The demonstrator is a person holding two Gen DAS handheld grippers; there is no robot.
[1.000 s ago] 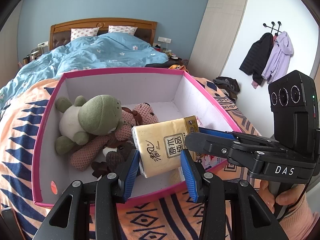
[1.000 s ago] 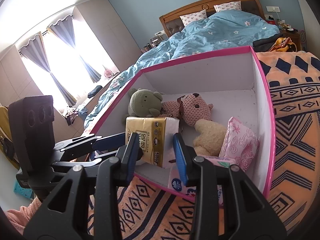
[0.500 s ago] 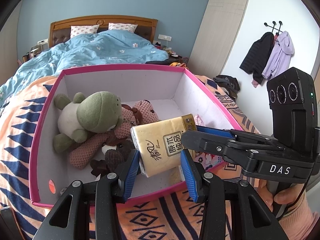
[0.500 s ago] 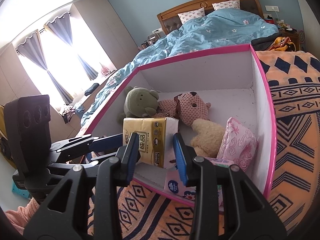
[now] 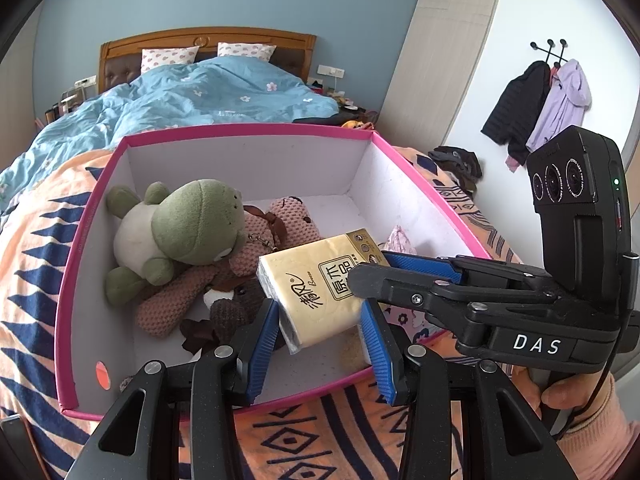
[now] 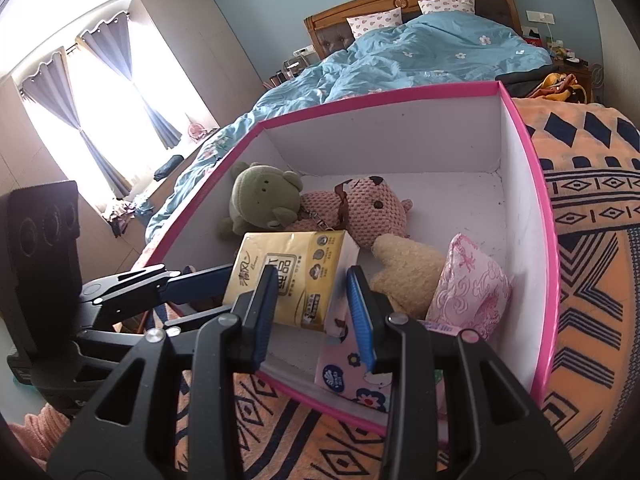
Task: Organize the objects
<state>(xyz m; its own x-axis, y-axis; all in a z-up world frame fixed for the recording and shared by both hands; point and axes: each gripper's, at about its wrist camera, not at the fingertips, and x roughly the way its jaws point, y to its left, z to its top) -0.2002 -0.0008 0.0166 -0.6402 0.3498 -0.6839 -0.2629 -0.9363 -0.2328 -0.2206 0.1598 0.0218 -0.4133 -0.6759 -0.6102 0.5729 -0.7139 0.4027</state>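
Your left gripper (image 5: 320, 328) and right gripper (image 6: 312, 300) each clamp an end of the yellow tissue pack (image 5: 320, 284), jaws narrowed onto it, holding it over the near edge of the pink box (image 5: 240, 130). Just beyond it lie the green frog plush (image 5: 188, 220) and pink knitted bear (image 6: 368, 208); right of your right gripper sits a pink pouch (image 6: 472, 280).

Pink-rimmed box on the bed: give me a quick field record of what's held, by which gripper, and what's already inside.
held item: yellow plastic-wrapped tissue pack
left gripper: shut on the tissue pack's near end
right gripper: shut on the same pack
pack position: above the box interior, tilted, not resting on the floor
container: pink-rimmed white cardboard box, on an orange patterned blanket
inside: green plush frog, pink knitted bear, cream plush toy, pink embroidered pouch
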